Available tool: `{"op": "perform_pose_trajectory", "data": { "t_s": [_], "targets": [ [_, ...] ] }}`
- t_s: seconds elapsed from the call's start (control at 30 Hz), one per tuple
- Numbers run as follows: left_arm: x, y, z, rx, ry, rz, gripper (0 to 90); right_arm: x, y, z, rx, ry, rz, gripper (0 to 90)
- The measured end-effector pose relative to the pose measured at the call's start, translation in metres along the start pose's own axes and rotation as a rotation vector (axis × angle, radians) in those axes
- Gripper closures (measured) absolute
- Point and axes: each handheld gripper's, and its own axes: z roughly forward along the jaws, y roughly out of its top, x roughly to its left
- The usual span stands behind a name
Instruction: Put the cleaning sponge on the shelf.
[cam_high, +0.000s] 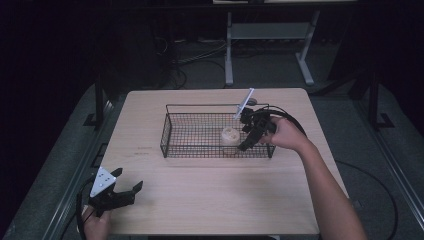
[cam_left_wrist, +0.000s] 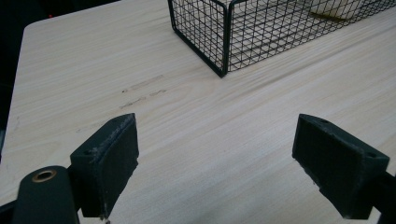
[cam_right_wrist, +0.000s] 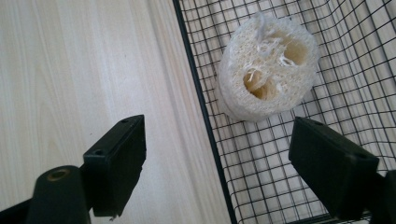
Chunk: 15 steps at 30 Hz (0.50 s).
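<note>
In the middle of the high view, a black wire basket (cam_high: 172, 131) stands on the pale wooden table (cam_high: 215, 200), and a cream loofah slice (cam_high: 230, 136) lies on its mesh floor toward the right end. The right gripper (cam_high: 248, 142) hangs over the basket's right end, just right of the loofah slice, its jaws parted wide with nothing between them. In the right gripper view the loofah slice (cam_right_wrist: 268, 70) sits at the upper centre, beyond the jaws and apart from them, showing two holes in its fibrous face. At the lower left of the high view the left gripper (cam_high: 125, 187) rests near the table's near edge, well apart from the basket, jaws spread wide and empty. No writing or label can be read anywhere.
</note>
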Motion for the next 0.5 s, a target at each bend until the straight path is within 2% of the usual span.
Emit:
{"op": "perform_pose_trajectory", "data": {
  "t_s": [0.17, 0.3, 0.5],
  "targets": [
    [0.000, 0.000, 0.000, 0.000, 0.000, -0.001, 13.7, 0.004, -0.005, 0.000, 0.012, 0.007, -0.004, 18.5],
    [0.000, 0.000, 0.000, 0.002, 0.000, 0.000, 13.7, 0.007, -0.011, 0.000, -0.007, 0.006, -0.002, 18.5],
    [0.000, 0.000, 0.000, 0.001, 0.001, 0.002, 13.7, 0.011, -0.018, 0.003, -0.003, 0.010, -0.001, 18.5]
  ]
}}
